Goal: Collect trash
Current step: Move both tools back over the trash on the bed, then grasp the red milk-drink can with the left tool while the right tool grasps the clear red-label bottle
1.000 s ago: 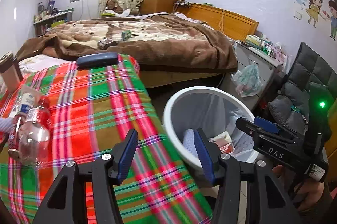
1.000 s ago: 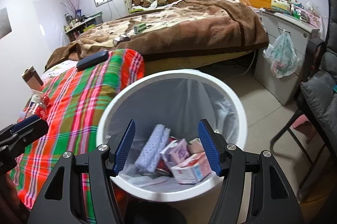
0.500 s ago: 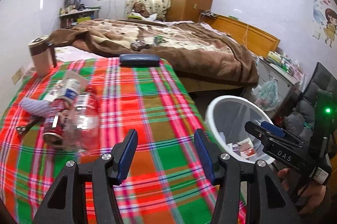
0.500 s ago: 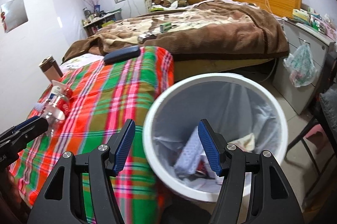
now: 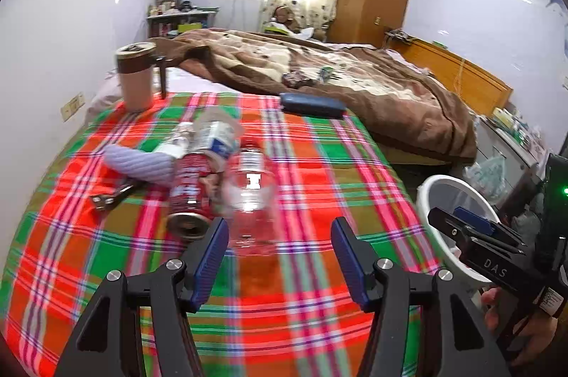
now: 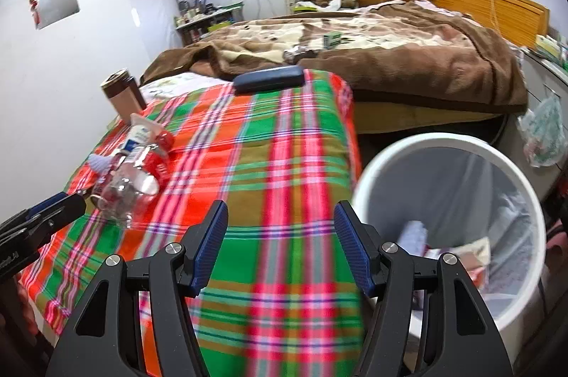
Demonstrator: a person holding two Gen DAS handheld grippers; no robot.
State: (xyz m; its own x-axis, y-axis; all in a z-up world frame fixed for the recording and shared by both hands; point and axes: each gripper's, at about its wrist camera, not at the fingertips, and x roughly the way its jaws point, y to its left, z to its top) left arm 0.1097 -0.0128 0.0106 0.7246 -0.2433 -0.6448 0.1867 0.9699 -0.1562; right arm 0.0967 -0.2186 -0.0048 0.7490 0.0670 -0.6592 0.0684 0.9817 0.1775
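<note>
A heap of trash lies on the plaid tablecloth (image 5: 319, 171): a clear plastic bottle (image 5: 250, 196), a red can (image 5: 190, 189), a white-labelled bottle (image 5: 216, 135) and a pale knitted cloth (image 5: 142, 162). My left gripper (image 5: 280, 252) hovers just in front of the clear bottle, its jaws opening with nothing between them. My right gripper (image 6: 280, 240) is open and empty above the cloth's near right part, beside the white trash bin (image 6: 376, 171). The bin (image 5: 431, 189) holds several discarded items. The same heap (image 6: 131, 171) shows at the left in the right wrist view.
A brown-lidded mug (image 5: 136, 77) and a dark blue case (image 5: 312, 105) stand at the table's far side. Small metal pliers (image 5: 113, 196) lie by the cloth. Behind is a bed with a brown blanket (image 5: 355, 75). A hand (image 5: 522, 331) holds the right gripper.
Both grippers have swung left, away from the bin and over the tablecloth. The trash heap now sits right ahead of the left gripper, whose jaws stand a little wider.
</note>
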